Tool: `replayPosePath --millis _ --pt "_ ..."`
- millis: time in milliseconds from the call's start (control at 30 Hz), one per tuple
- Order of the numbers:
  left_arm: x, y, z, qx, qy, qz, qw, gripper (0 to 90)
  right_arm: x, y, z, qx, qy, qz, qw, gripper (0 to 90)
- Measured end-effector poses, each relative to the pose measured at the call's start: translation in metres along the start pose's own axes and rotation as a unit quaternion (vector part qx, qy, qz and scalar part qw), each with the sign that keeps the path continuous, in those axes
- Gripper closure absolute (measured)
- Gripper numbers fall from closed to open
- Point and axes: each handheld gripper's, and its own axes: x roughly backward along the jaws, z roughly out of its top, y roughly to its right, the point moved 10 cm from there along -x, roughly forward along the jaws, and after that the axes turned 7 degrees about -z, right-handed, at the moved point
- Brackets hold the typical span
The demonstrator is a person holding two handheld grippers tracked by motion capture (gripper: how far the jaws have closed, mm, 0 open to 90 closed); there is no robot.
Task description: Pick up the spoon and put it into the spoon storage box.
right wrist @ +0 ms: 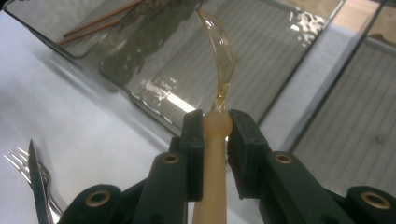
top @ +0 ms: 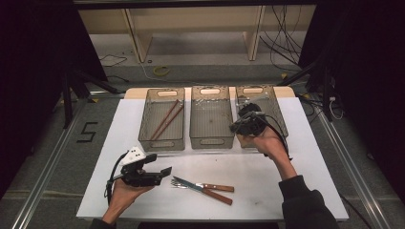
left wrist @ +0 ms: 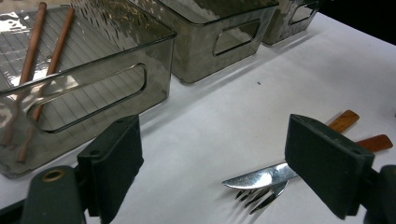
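You are carrying the spoon (right wrist: 215, 140) toward the bins, so keep its translucent amber bowl tipped clear of the rims, bring it over the right-hand bin (top: 279, 112) at about one o'clock on the worktop (top: 267, 176), and lower it inside before letting go. Your right claw (right wrist: 215, 125) is nearly closed, pads clamped on the spoon's pale handle just below the bowl. Your left claw (left wrist: 215, 163) waits with its pads wide apart and nothing between them, aimed at the knife (left wrist: 275, 175) and fork (left wrist: 266, 193) lying crossed at six o'clock.
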Motion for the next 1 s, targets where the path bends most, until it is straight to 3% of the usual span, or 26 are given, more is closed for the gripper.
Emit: replayPosePath --millis 267,1000 --pt "0.003 -0.003 0.000 0.000 0.006 0.003 1.0000 18.4 -0.007 -0.006 0.023 0.003 0.008 0.000 1.0000 77.3" --pt "0.005 -0.005 -0.001 0.001 0.011 0.006 0.9999 18.5 -0.045 -0.001 0.055 -0.011 0.005 -0.022 0.9997 77.2"
